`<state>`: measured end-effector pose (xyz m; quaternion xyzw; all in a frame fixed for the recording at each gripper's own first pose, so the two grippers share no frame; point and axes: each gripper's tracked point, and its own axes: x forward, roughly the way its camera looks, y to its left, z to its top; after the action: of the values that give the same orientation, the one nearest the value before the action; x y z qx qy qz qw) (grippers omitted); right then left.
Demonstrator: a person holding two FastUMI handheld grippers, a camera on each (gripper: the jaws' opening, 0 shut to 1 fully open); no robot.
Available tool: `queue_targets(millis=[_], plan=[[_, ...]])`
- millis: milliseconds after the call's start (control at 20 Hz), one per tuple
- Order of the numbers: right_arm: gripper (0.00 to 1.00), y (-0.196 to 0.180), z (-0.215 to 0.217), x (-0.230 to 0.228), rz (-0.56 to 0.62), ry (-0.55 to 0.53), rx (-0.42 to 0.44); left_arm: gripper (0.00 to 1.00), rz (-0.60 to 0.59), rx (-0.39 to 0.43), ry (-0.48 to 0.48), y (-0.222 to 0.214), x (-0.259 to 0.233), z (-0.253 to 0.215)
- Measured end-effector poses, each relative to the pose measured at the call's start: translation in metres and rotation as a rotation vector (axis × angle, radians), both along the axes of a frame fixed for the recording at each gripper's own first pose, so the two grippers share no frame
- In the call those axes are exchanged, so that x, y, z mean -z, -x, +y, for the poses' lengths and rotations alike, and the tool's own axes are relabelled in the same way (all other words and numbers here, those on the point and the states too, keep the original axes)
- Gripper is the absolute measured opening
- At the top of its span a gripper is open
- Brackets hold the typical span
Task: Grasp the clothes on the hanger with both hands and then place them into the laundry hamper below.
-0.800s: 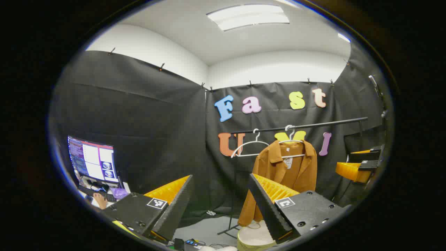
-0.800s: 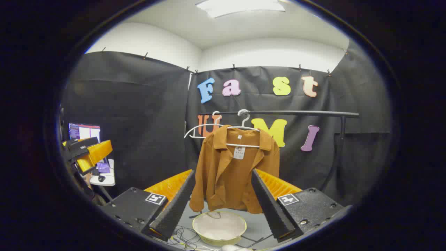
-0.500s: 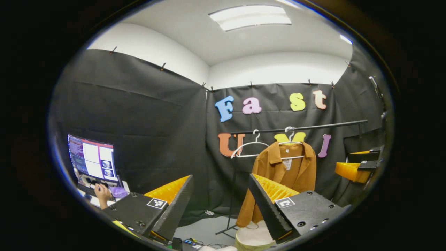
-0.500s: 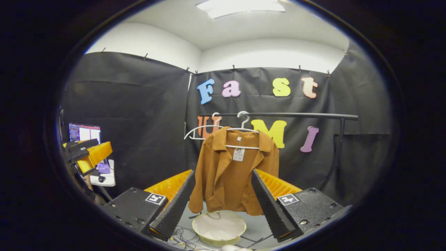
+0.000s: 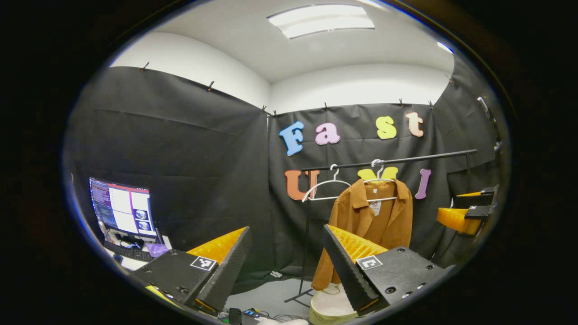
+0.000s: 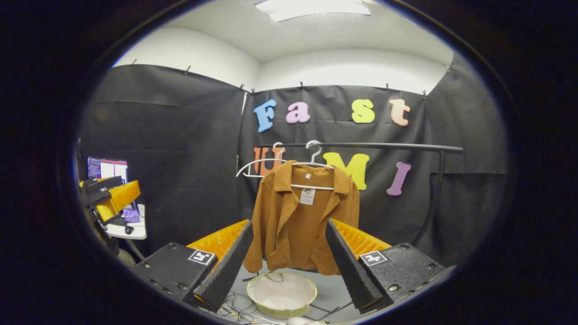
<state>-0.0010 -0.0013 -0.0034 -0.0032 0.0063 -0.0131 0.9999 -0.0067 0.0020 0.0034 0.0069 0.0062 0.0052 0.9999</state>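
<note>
A brown jacket hangs on a white hanger from a black rail. Under it on the floor stands a round pale hamper. In the left gripper view the jacket hangs right of centre, above the hamper. My left gripper is open and empty, well short of the jacket. My right gripper is open and empty too, facing the jacket from a distance. The other gripper appears at the right edge of the left gripper view, and the left one at the left edge of the right gripper view.
An empty white hanger hangs left of the jacket on the rail. The rail's stand reaches the grey floor. A desk with a lit monitor and keyboard sits at the left. Cables lie on the floor near the hamper.
Both views have shifted slightly, with the jacket a little closer. The hand at the keyboard in the left gripper view has gone from sight. Both grippers stay open.
</note>
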Motion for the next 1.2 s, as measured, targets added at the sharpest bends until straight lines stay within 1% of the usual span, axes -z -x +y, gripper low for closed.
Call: queue_targets(millis=[350, 500, 700, 900, 1000, 1050, 1100, 1200], plan=[[1.0, -0.001, -0.008, 0.007, 0.006, -0.014, 0.041, 1.0, 0.011, 0.033, -0.007, -0.003, 0.004, -0.002], [1.0, -0.004, -0.011, 0.013, 0.017, -0.017, 0.05, 1.0, 0.019, 0.047, -0.013, -0.011, 0.009, -0.006], [1.0, -0.017, -0.022, 0.024, 0.038, -0.006, 0.056, 1.0, 0.023, 0.061, -0.007, -0.029, 0.016, -0.02], [1.0, -0.043, -0.043, 0.041, 0.057, -0.012, 0.054, 1.0, 0.044, 0.075, 0.006, -0.053, 0.027, -0.046], [1.0, -0.064, -0.055, 0.049, 0.07, -0.025, 0.052, 1.0, 0.053, 0.097, 0.008, -0.071, 0.033, -0.069], [1.0, -0.077, -0.062, 0.053, 0.077, -0.033, 0.049, 0.97, 0.051, 0.111, 0.006, -0.082, 0.036, -0.081], [1.0, -0.089, -0.067, 0.056, 0.08, -0.04, 0.046, 1.0, 0.057, 0.125, 0.0, -0.094, 0.039, -0.094], [1.0, -0.117, -0.082, 0.058, 0.071, -0.041, 0.045, 1.0, 0.062, 0.155, 0.006, -0.118, 0.045, -0.123]])
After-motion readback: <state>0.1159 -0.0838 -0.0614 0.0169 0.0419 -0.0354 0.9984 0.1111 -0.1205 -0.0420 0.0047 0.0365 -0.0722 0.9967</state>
